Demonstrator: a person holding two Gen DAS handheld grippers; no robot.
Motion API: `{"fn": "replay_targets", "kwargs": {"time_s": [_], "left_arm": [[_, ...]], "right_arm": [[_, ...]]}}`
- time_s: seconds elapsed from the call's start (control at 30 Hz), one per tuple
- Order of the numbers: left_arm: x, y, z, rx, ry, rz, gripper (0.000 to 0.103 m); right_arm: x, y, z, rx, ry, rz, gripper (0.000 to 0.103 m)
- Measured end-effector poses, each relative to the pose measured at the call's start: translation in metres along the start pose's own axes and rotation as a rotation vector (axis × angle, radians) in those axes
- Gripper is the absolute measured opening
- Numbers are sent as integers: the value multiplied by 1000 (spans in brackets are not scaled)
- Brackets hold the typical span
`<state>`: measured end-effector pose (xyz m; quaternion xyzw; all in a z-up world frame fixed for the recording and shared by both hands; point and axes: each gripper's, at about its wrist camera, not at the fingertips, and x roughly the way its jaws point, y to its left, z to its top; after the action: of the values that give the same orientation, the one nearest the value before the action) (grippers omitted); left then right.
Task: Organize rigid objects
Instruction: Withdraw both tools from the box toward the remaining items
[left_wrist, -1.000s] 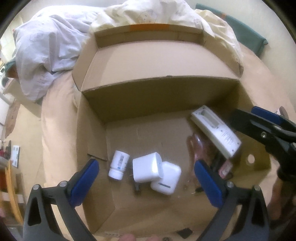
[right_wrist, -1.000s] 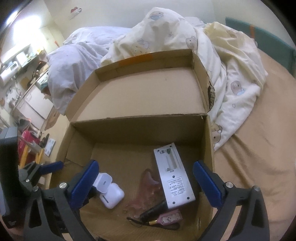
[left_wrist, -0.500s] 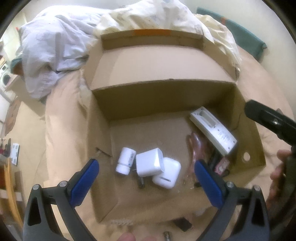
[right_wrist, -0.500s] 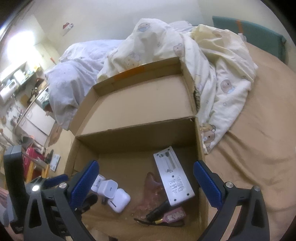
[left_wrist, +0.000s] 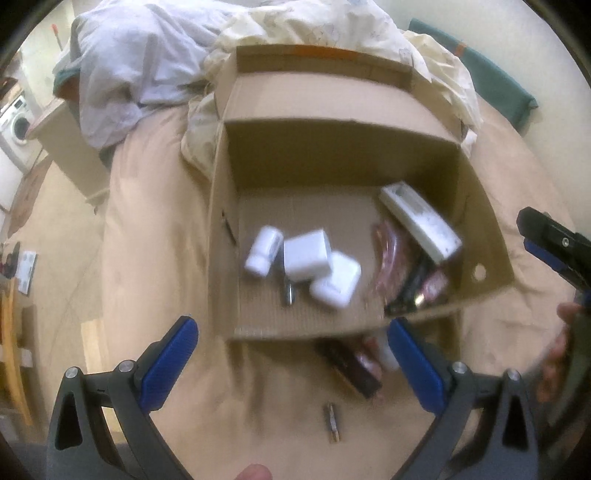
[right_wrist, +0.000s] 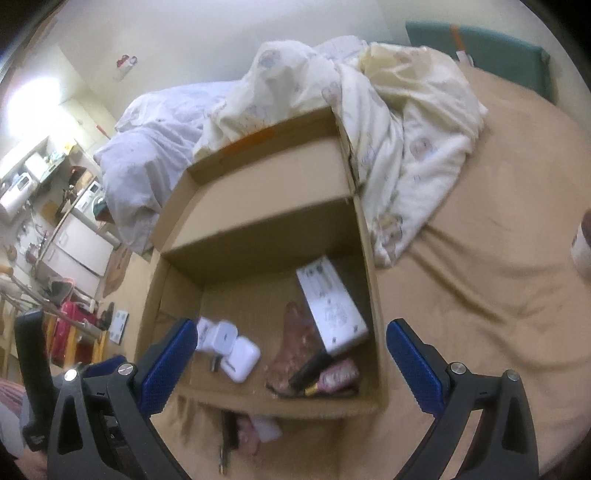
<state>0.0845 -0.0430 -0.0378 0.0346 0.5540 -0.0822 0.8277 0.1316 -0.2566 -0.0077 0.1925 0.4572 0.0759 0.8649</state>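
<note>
- The left gripper (left_wrist: 291, 363) is spread wide with nothing between its blue pads; it hangs above the bed sheet (left_wrist: 155, 266), just short of the near wall of the cardboard box (left_wrist: 221, 206).
- The right gripper (right_wrist: 291, 363) is equally wide and holds nothing; it sits on the near side of the same box, with the box's front compartment straight ahead of it.
- Closest to the left gripper, on the sheet between its fingers, lies a small metallic piece (left_wrist: 332, 428), too blurred to name; a little further ahead and to the right, against the box's outer wall, lie a dark flat bar (left_wrist: 347, 363) and a white item beside it.
- Ahead of both grippers, inside the front compartment, sit a white bottle (left_wrist: 263, 252), a white cube charger (left_wrist: 306, 254) and a white earbud case (left_wrist: 336, 280), touching in a cluster on the left half.
- On the right half a long white device (left_wrist: 421, 225) leans on the side wall over a reddish piece and a few dark and pink cosmetics.
- The further compartment of the box appears bare.
- Judgement: several rigid objects are boxed already and the step in hand is the turn to the loose items outside the box.
- The next move calls for lowering one gripper over the dark flat bar or the small metallic piece, aligning the fingers across its narrow side, closing, then lifting it over the near wall.
- The soft sheet may let a thin item sink, so a low, flat approach looks necessary.
</note>
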Motion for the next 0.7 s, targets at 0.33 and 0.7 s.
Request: {"fn": "replay_targets", "kwargs": {"time_s": [0.33, 0.7], "left_arm": [[0, 3, -32, -30, 35, -44, 102], [22, 7, -46, -75, 133, -39, 102]], "right_arm": [[-5, -4, -32, 48, 60, 3, 103], [4, -6, -65, 84, 156, -6, 103]]}}
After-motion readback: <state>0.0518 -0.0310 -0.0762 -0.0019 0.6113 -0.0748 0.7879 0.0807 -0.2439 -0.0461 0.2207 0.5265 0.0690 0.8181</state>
